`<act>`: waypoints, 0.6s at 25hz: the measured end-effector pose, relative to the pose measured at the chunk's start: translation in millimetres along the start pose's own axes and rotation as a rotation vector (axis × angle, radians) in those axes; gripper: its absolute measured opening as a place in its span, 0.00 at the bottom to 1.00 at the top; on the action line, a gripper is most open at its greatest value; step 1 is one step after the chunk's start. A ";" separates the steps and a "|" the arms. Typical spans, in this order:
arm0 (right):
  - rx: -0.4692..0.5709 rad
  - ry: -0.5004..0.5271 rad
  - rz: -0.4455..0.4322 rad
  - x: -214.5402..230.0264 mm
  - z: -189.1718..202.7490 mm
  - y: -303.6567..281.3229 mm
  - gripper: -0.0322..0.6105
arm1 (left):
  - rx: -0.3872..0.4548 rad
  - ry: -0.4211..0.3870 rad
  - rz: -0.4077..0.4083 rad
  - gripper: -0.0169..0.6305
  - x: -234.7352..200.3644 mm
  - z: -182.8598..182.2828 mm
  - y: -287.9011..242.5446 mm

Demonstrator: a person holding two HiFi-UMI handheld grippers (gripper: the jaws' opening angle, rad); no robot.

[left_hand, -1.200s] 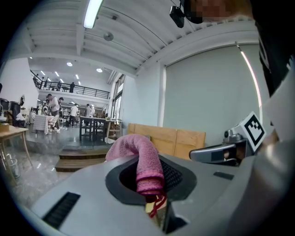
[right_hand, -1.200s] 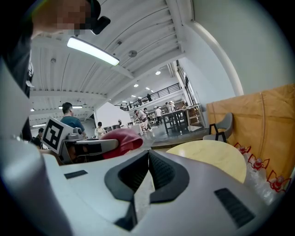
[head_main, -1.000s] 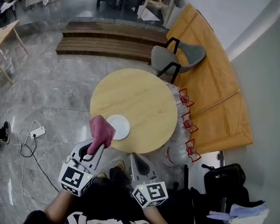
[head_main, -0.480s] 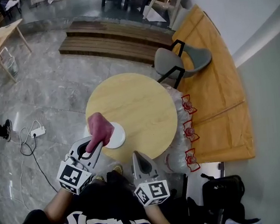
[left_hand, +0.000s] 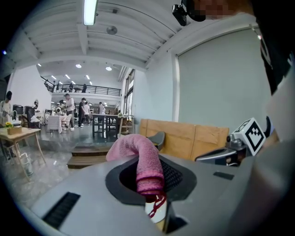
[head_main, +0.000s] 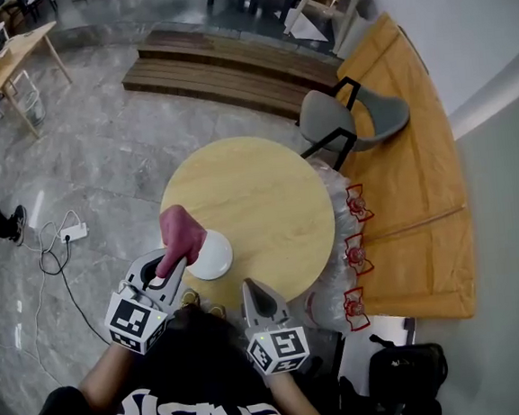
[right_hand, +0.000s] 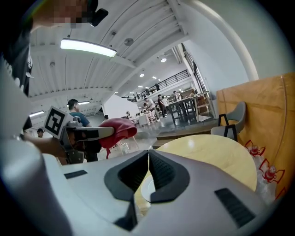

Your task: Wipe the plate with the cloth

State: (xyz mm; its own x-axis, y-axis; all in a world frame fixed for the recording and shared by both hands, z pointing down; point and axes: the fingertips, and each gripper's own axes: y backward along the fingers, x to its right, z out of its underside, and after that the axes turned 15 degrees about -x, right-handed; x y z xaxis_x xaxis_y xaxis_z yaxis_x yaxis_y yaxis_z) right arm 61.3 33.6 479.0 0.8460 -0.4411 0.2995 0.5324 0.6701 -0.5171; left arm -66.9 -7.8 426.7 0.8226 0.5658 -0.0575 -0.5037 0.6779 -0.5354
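A white plate (head_main: pixel 211 254) lies near the front left edge of the round wooden table (head_main: pixel 259 202). My left gripper (head_main: pixel 171 266) is shut on a pink cloth (head_main: pixel 181 236), held up over the plate's left edge. The left gripper view shows the pink cloth (left_hand: pixel 140 159) pinched between the jaws and arching upward. My right gripper (head_main: pixel 254 295) hangs at the table's near edge, right of the plate, jaws together and empty. Just past the tips of my right gripper (right_hand: pixel 148 154), the plate (right_hand: pixel 146 190) and the pink cloth (right_hand: pixel 117 130) appear in the right gripper view.
A grey chair (head_main: pixel 351 117) stands at the table's far right. Clear bags with red ties (head_main: pixel 353 239) lean on a wooden bench (head_main: pixel 410 171) to the right. Wooden steps (head_main: pixel 220 65) lie beyond. A power strip and cables (head_main: pixel 63 237) lie on the floor to the left.
The head view has shifted a little. My left gripper with the cloth stays over the plate's left edge. The right gripper keeps its place at the near edge.
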 end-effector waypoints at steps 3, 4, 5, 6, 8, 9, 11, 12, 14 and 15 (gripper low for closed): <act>-0.018 -0.002 -0.010 3.4 1.3 -9.9 0.09 | -0.012 0.008 -0.004 0.11 -5.6 2.0 -7.3; -0.026 -0.004 -0.013 5.2 2.9 -13.4 0.09 | -0.020 0.009 -0.006 0.11 -6.8 2.3 -9.7; -0.036 -0.007 -0.016 7.1 4.8 -17.4 0.09 | -0.025 0.008 -0.008 0.11 -8.1 1.9 -12.1; -0.049 -0.011 -0.020 9.1 7.1 -22.0 0.09 | -0.027 0.003 -0.008 0.11 -10.0 2.3 -14.8; -0.077 -0.021 -0.025 13.6 13.3 -31.6 0.09 | -0.034 -0.011 -0.010 0.11 -15.4 9.0 -21.4; -0.090 -0.024 -0.023 16.2 16.8 -36.6 0.09 | -0.047 -0.013 -0.009 0.11 -17.7 12.1 -25.0; -0.118 -0.028 -0.018 22.2 24.0 -47.8 0.09 | -0.079 -0.008 0.003 0.11 -20.1 15.6 -32.9; -0.136 -0.033 -0.017 25.3 28.5 -53.7 0.09 | -0.094 -0.005 0.010 0.11 -21.7 20.1 -37.4; -0.178 -0.042 -0.024 29.5 38.9 -66.0 0.09 | -0.134 0.002 0.012 0.11 -27.5 35.8 -45.8; -0.200 -0.047 -0.032 30.5 44.0 -72.2 0.09 | -0.154 0.005 0.008 0.11 -31.3 43.8 -49.0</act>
State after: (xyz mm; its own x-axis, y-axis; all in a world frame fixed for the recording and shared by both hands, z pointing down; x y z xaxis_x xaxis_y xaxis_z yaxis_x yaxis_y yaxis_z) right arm 49.9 -2.0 560.7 0.8316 -0.4289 0.3529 0.5470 0.5224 -0.6541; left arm -79.5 -38.2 491.7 0.8203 0.5681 -0.0660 -0.4638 0.5932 -0.6580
